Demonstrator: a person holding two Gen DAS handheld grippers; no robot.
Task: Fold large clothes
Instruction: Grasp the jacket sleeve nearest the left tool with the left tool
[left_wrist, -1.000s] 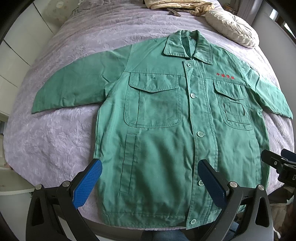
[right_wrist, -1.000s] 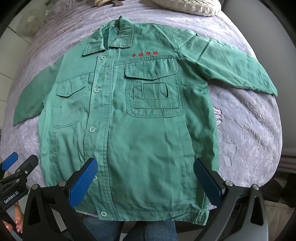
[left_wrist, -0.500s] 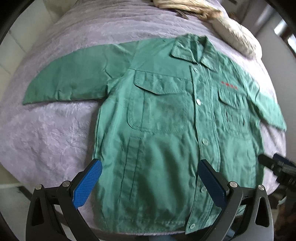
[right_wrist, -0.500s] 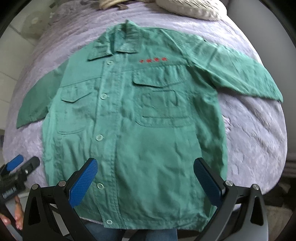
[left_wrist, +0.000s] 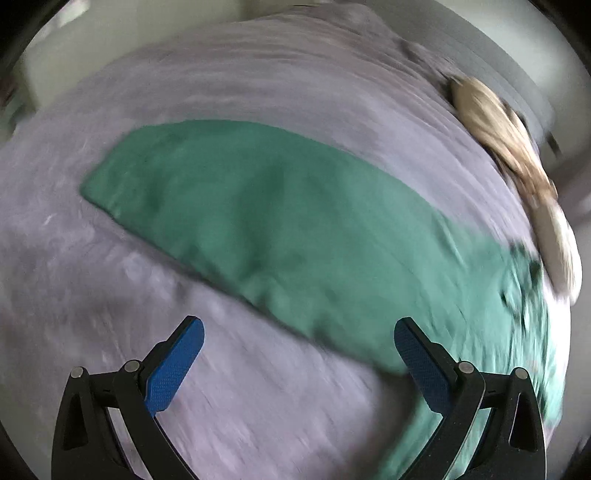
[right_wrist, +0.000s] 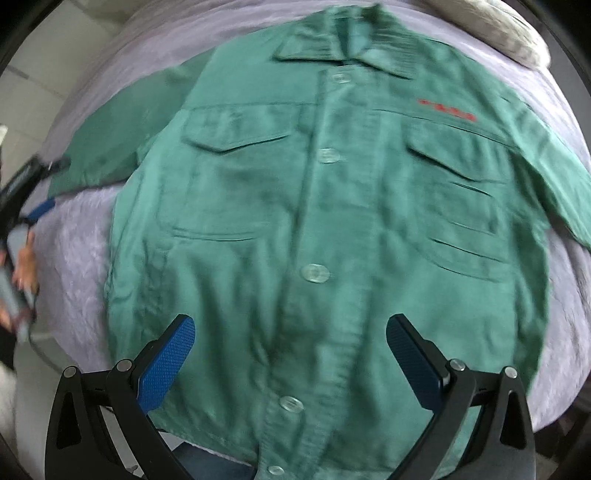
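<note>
A green jacket (right_wrist: 325, 229) lies face up and buttoned on a bed with a lilac bedspread (left_wrist: 258, 398), its collar toward the far end and its hem at the near edge. Nothing is folded yet.

Starting at the jacket's left side: the left gripper (left_wrist: 299, 360) hangs over the bedspread just short of the outstretched left sleeve (left_wrist: 266, 229), fingers wide apart and holding nothing. This view is smeared by motion, so the exact gap to the cloth is hard to judge. A tan bundle (left_wrist: 517, 177) sits beyond the jacket's shoulder.

Over the jacket's lower front, the right gripper (right_wrist: 290, 350) hovers with its fingers spread too, empty, the button strip (right_wrist: 314, 273) running between them. The person's hand (right_wrist: 24, 266) shows left of the jacket.

The likely trouble is at the sleeve: closing too deep could pinch the bedspread together with the cloth and drag the cover up. Grabbing only one layer would let the sleeve twist. A fast swing may also pull the whole jacket askew, spoiling the flat layout.
</note>
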